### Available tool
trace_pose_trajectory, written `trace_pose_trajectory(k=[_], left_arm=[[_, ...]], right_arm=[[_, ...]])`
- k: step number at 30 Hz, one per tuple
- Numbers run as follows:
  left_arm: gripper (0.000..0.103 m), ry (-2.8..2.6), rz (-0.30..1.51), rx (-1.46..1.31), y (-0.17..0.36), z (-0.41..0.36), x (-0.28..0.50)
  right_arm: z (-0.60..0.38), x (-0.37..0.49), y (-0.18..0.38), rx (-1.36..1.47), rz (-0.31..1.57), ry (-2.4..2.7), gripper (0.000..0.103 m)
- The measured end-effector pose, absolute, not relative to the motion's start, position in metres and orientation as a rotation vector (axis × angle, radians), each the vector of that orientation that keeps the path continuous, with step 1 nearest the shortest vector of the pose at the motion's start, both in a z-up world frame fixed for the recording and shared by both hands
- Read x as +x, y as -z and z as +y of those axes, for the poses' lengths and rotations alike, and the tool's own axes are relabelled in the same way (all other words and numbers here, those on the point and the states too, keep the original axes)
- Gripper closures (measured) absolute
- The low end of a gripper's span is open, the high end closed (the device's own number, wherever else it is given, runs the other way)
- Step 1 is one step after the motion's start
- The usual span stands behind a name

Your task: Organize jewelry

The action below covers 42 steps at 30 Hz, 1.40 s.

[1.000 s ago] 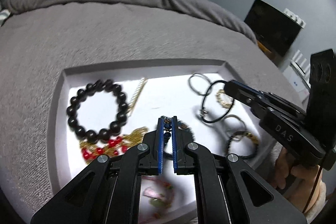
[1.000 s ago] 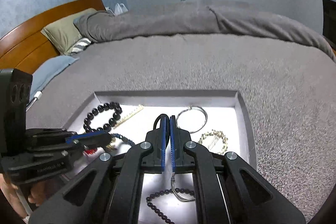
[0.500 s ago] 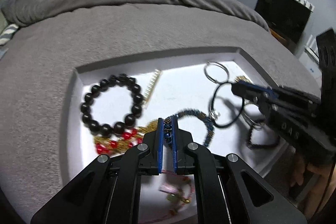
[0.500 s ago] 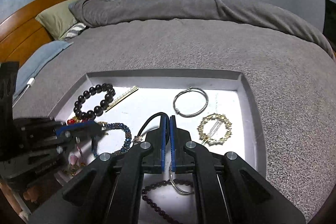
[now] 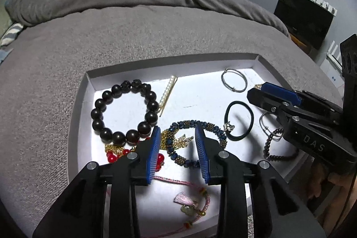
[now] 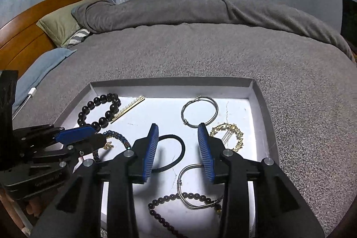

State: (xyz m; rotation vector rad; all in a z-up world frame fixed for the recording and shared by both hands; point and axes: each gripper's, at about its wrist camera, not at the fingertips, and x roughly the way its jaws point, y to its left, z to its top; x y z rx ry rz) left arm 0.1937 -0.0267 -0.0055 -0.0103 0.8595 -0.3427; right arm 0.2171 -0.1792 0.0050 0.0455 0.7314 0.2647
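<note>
A shallow white tray (image 5: pixel 88 90) on the grey bed holds the jewelry. My left gripper (image 5: pixel 177 132) hovers over a blue beaded bracelet (image 5: pixel 214 128). Its jaws are opening, and the bracelet lies on the tray between them, untouched by the pads. My right gripper (image 6: pixel 178 128) is also opening, with nothing pressed between its pads. A black hair tie (image 6: pixel 178 155) lies flat under its left finger. A big black bead bracelet (image 5: pixel 98 114), a pearl clip (image 5: pixel 167 90) and a gold chain with red beads (image 5: pixel 113 154) lie at the left.
The tray also holds a silver hoop (image 6: pixel 199 113), a gold wreath clip (image 6: pixel 236 133), a second silver ring (image 6: pixel 185 193), a dark small-bead strand (image 6: pixel 169 197) and a pink tassel cord (image 5: pixel 185 197). Grey blanket (image 6: pixel 200 48) surrounds the tray. Pillows (image 6: pixel 60 26) and the headboard lie far left.
Both grippers were shut, the left on the blue beaded bracelet and the right on the black hair tie. Both have opened, and the two pieces now rest on the tray.
</note>
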Motion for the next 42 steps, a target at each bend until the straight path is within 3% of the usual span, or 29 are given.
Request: trace_pose_trajectory(k=[6,8,10,13,17,20,30,42], left_arm=[[0.065,0.315,0.807,-0.005,-0.005,-0.026,0.186],[0.053,0.292,0.782,0.012,-0.009,-0.026,0.183],[0.025,0.264,0.738,0.029,-0.015,-0.025,0.178],[0.025,0.241,0.693,0.045,-0.024,-0.024,0.170],[0.023,0.197,0.672,0.075,-0.029,-0.023,0.160],[0.011,0.149,0.651,0.123,-0.031,-0.021,0.146],[0.006,0.113,0.634,0.097,-0.039,0.001,0.087],[0.005,0.155,0.659,0.071,-0.013,-0.001,0.041]], right_arm=[[-0.200,0.209,-0.024,0.116,0.633,-0.195,0.032],[-0.207,0.206,-0.031,0.139,0.598,-0.176,0.019],[-0.214,0.201,-0.038,0.162,0.565,-0.170,0.014],[-0.219,0.194,-0.045,0.174,0.545,-0.156,0.005],[-0.229,0.181,-0.051,0.197,0.542,-0.124,0.005],[-0.238,0.167,-0.056,0.198,0.542,-0.066,0.005],[-0.246,0.100,-0.069,0.187,0.493,0.042,0.005],[-0.225,0.058,-0.011,0.111,0.670,-0.032,0.005]])
